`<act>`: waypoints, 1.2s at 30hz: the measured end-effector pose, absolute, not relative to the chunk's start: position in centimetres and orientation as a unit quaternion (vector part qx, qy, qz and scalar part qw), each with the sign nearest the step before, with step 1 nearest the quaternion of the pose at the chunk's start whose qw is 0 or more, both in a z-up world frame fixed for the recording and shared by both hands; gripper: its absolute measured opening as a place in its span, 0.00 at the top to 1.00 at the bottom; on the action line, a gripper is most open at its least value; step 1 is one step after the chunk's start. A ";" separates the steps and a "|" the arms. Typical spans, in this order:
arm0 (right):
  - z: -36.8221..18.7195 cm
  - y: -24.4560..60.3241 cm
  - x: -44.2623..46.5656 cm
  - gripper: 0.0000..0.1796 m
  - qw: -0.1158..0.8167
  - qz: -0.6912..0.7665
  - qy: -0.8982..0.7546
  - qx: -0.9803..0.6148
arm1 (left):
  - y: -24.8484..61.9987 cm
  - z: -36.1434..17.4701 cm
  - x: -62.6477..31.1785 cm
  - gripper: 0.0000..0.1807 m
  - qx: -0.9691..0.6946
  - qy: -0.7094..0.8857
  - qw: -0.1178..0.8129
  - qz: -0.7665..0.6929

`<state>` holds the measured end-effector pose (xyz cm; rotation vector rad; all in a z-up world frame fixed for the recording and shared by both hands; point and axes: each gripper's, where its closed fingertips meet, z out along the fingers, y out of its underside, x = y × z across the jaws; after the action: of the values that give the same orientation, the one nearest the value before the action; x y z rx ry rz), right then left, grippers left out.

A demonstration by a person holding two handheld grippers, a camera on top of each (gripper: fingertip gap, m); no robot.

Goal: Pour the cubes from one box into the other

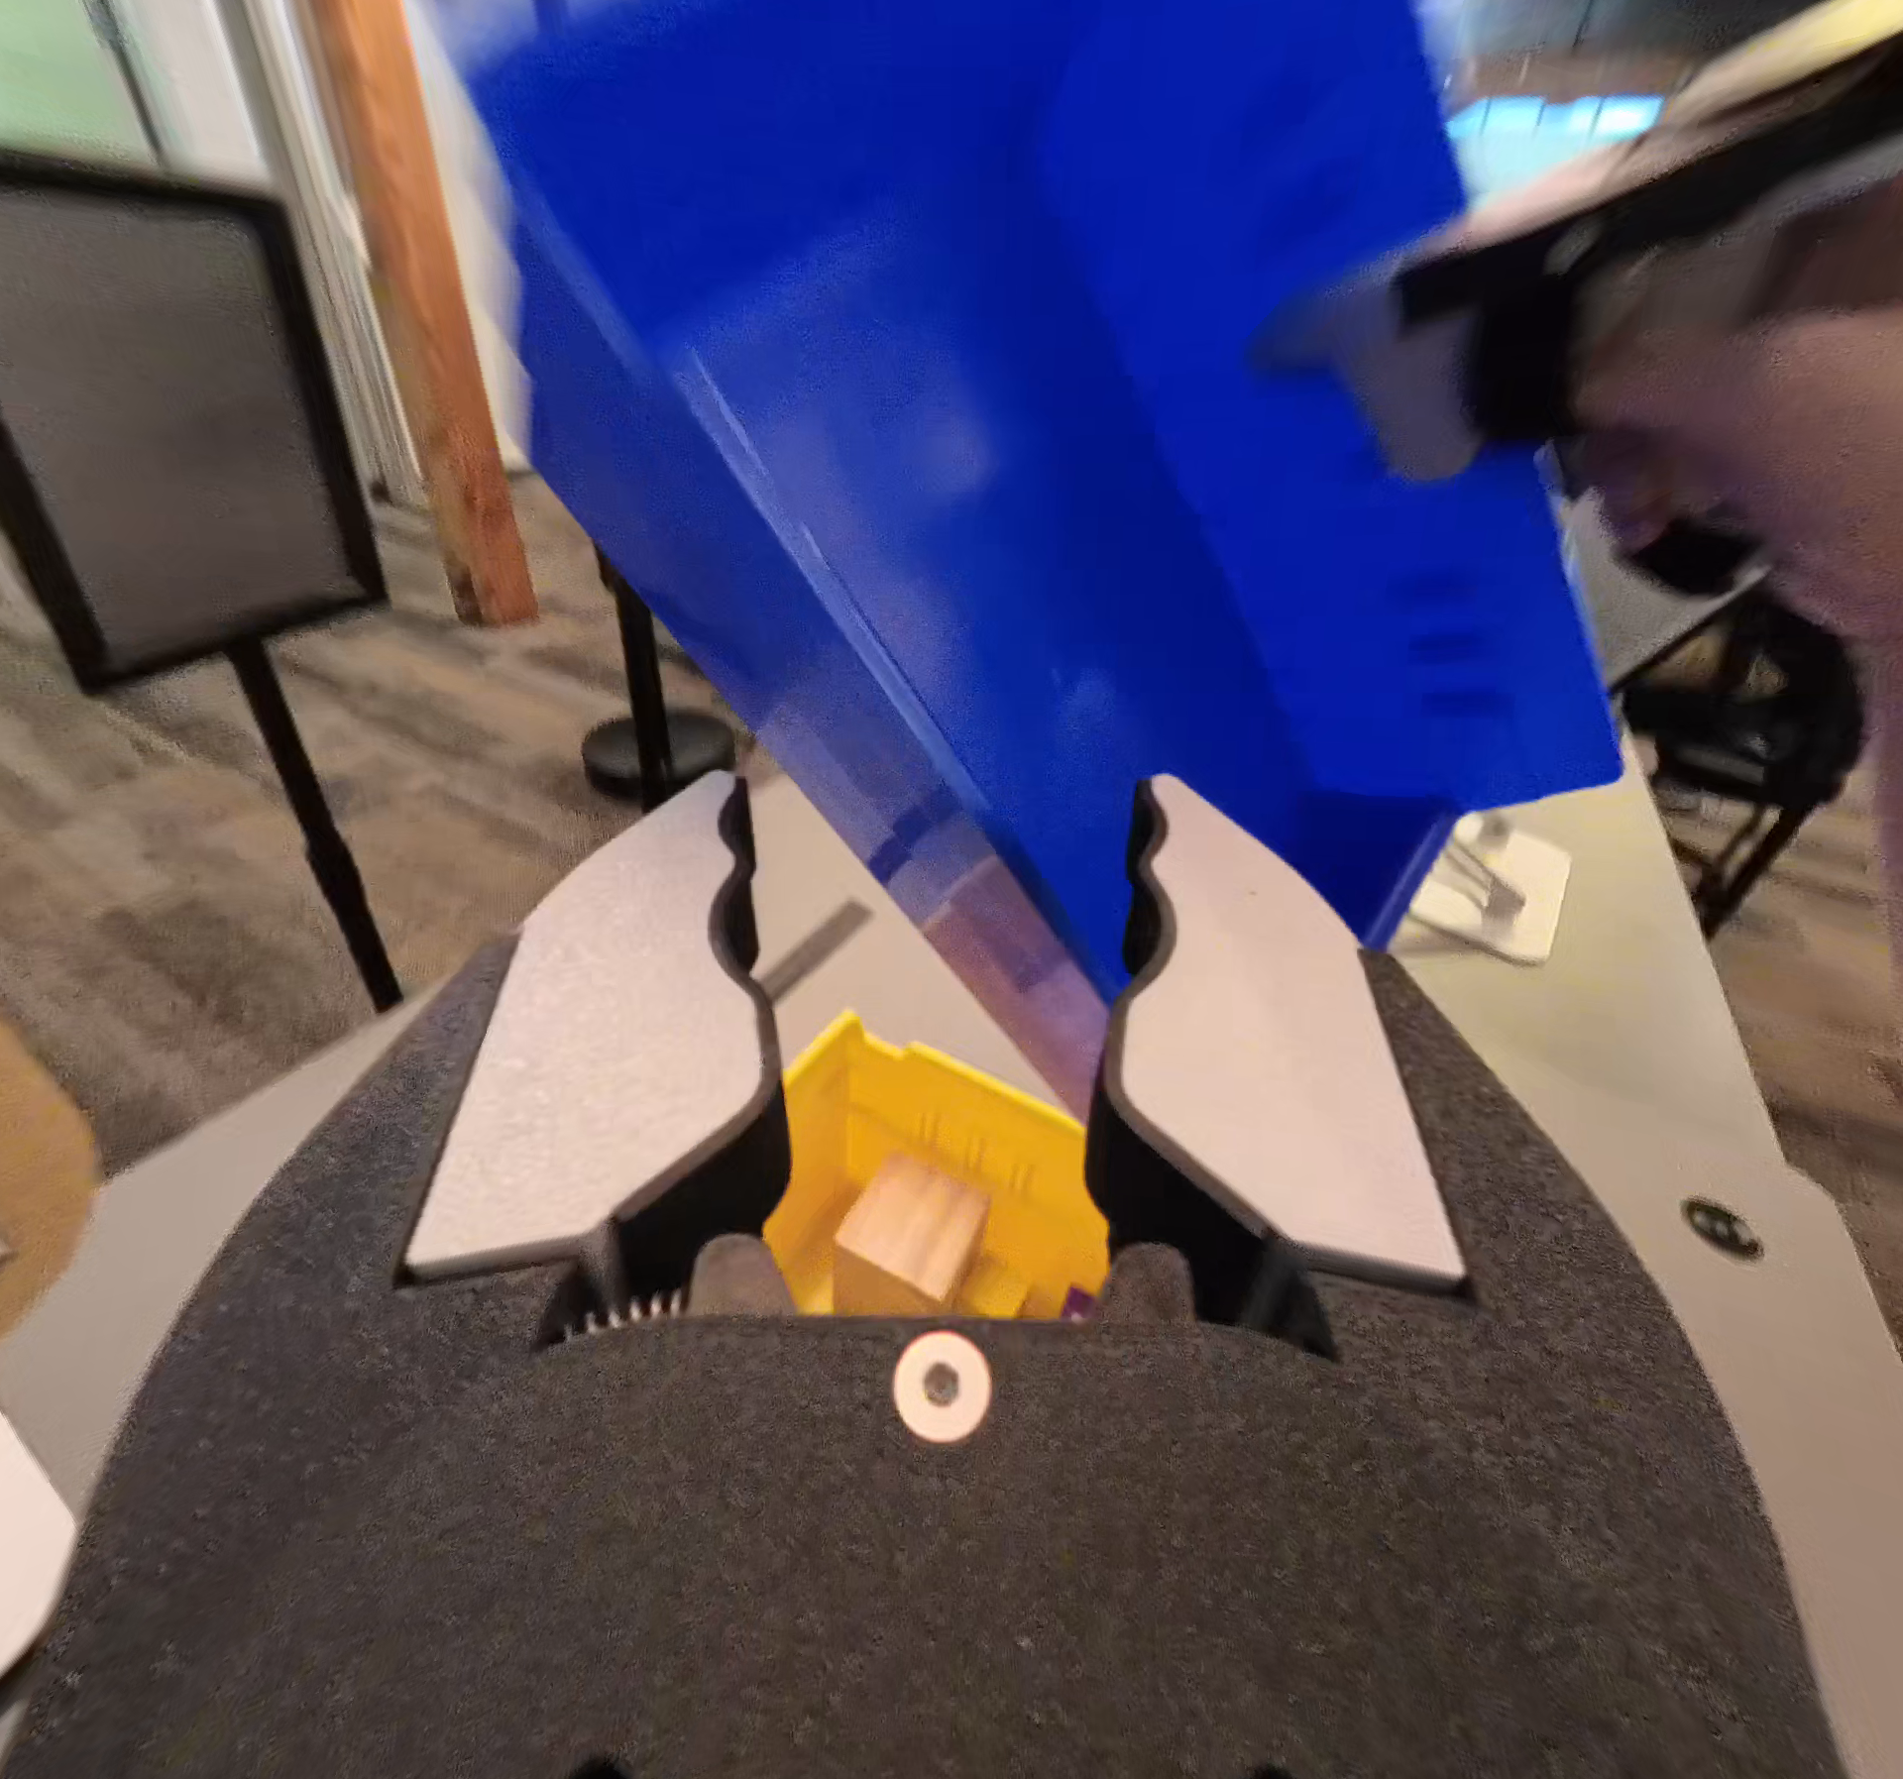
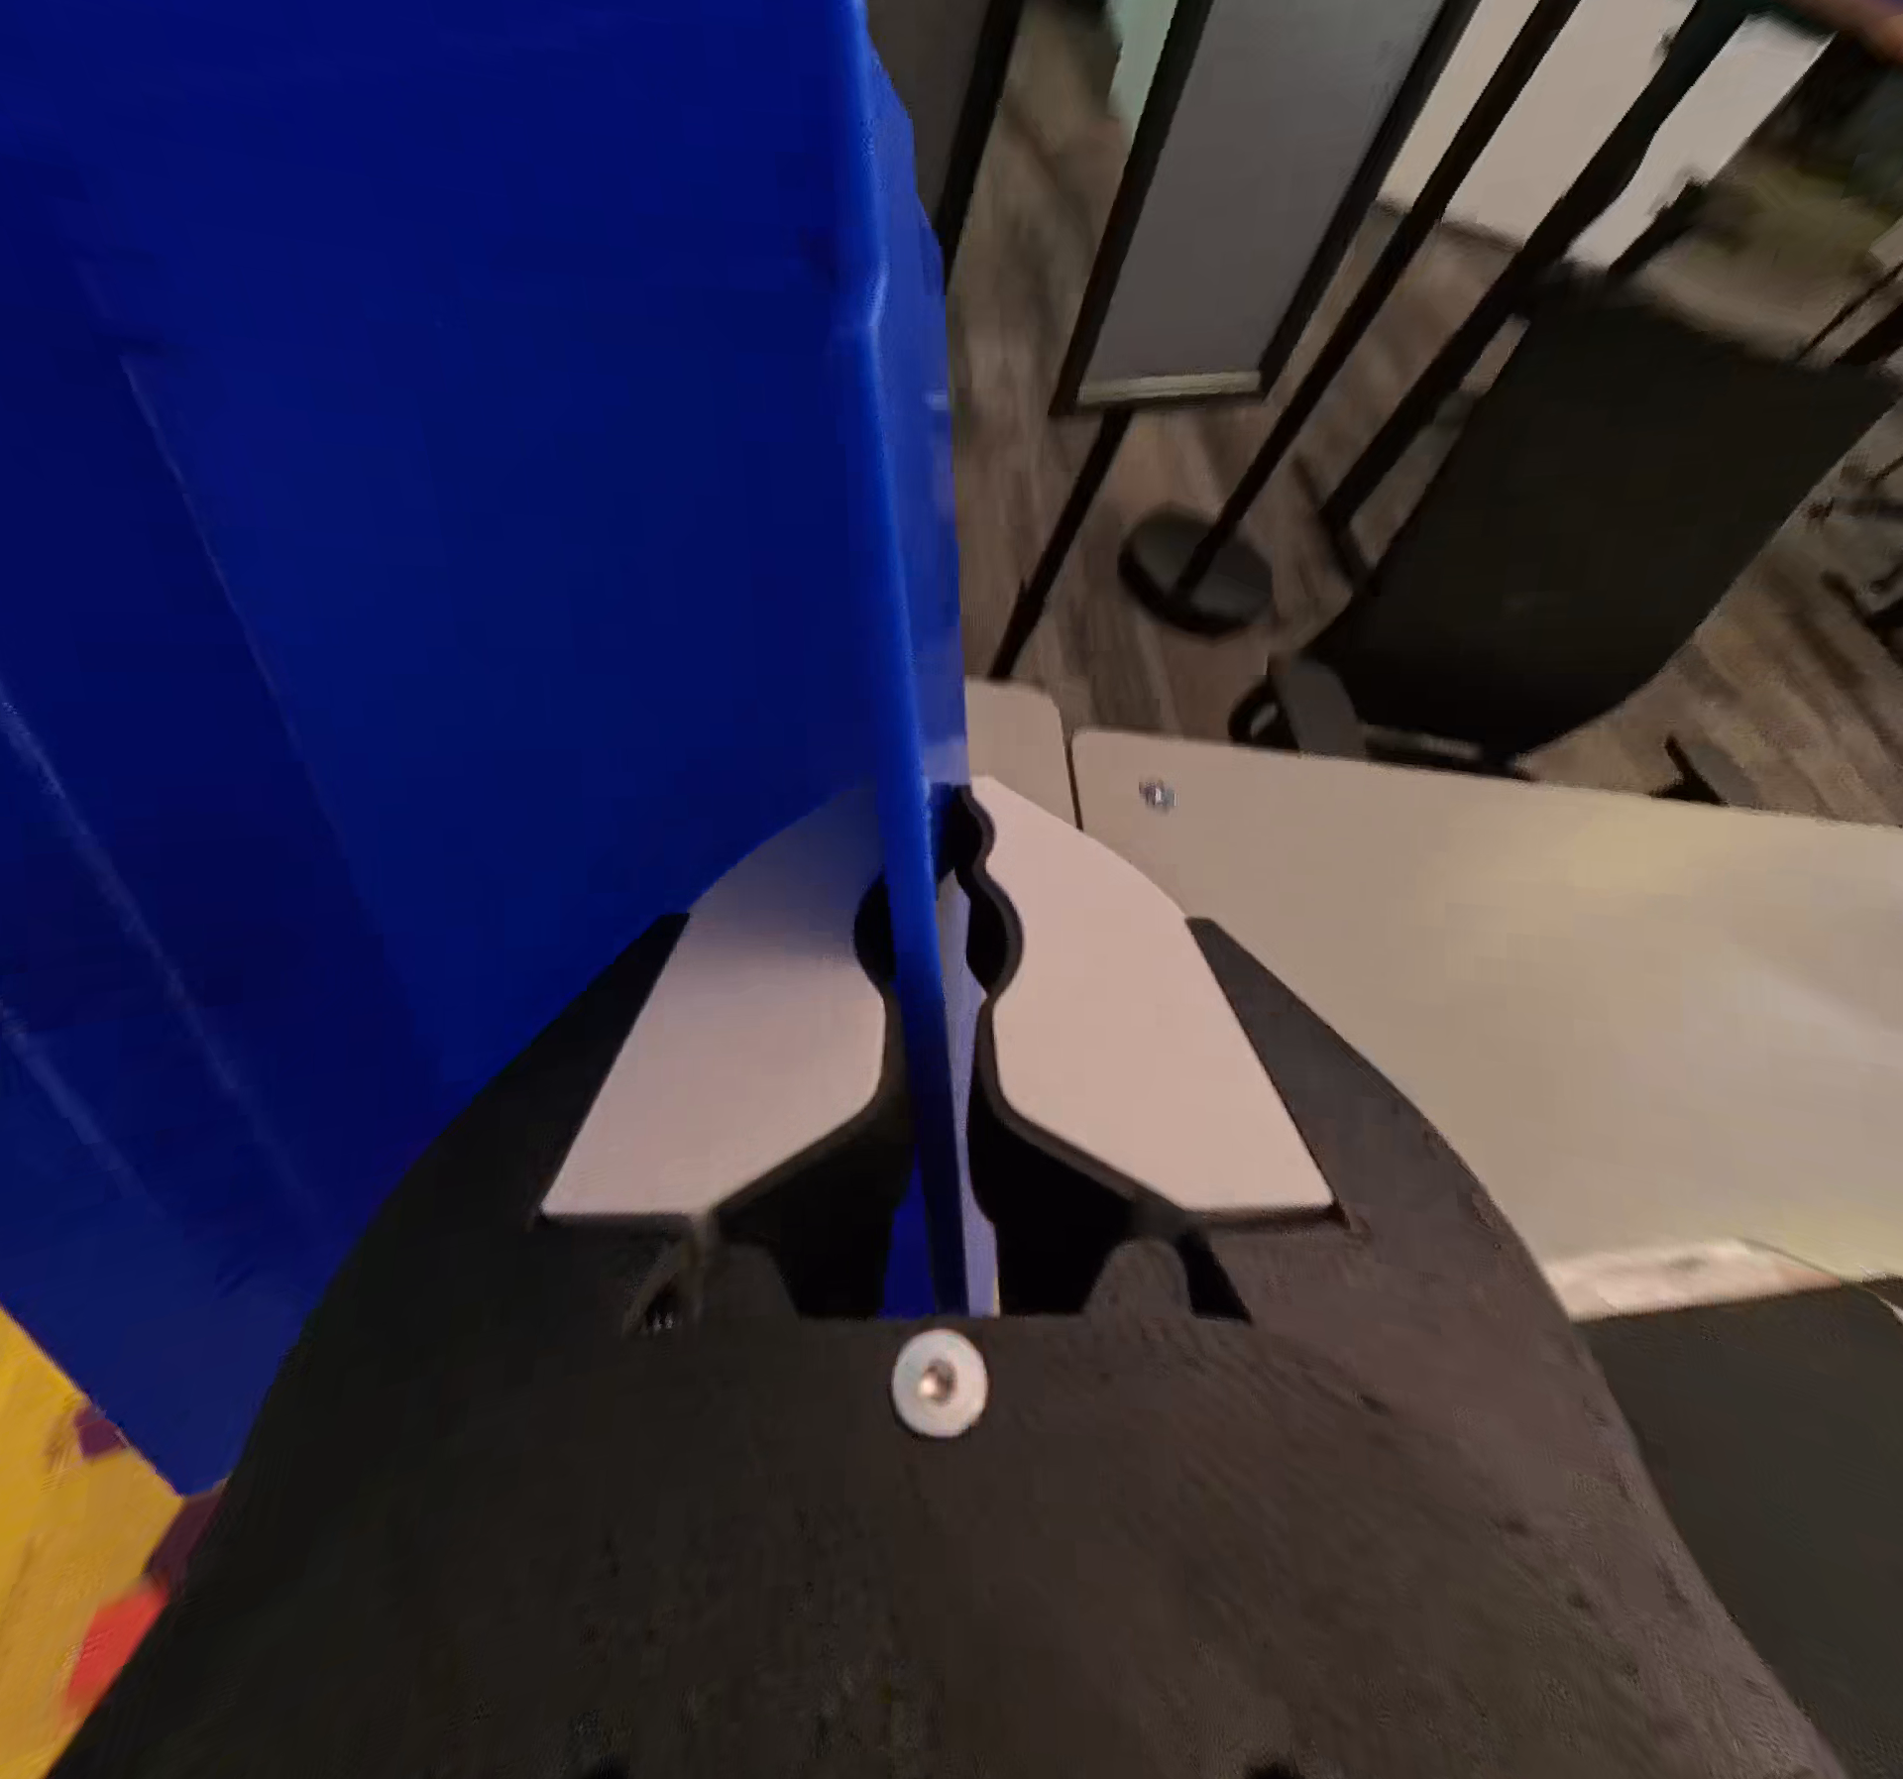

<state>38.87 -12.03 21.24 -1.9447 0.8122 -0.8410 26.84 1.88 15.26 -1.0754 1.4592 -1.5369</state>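
A blue box hangs tilted steeply over a yellow box on the grey table. A wooden cube lies in the yellow box. My left gripper is open above the yellow box, and the blue box's lower edge runs between its fingers without being clamped. My right gripper is shut on the blue box's side wall; it also shows blurred in the left wrist view. In the right wrist view the yellow box holds coloured cubes, one red.
A black-framed board on a stand, a wooden post and a stanchion base stand on the floor past the table. A white object lies on the table behind the blue box. A black chair is beyond the table edge.
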 end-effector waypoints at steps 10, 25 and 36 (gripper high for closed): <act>7.9 -22.0 45.0 0.95 0.125 -0.219 0.376 -0.892 | 14.1 19.0 17.8 0.63 -0.477 0.485 0.364 -0.636; -8.2 -27.0 45.2 0.97 0.042 -0.028 0.444 -0.894 | 14.6 18.8 14.0 0.71 -0.433 0.522 0.389 -0.623; -12.1 -26.9 45.1 0.97 0.068 0.026 0.452 -0.889 | 10.5 -2.8 14.9 0.67 -0.672 0.566 0.042 -0.476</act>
<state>45.06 -26.85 -12.10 -2.6777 1.3609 0.0789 14.87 10.53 -2.80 -2.0570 1.7320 -1.4554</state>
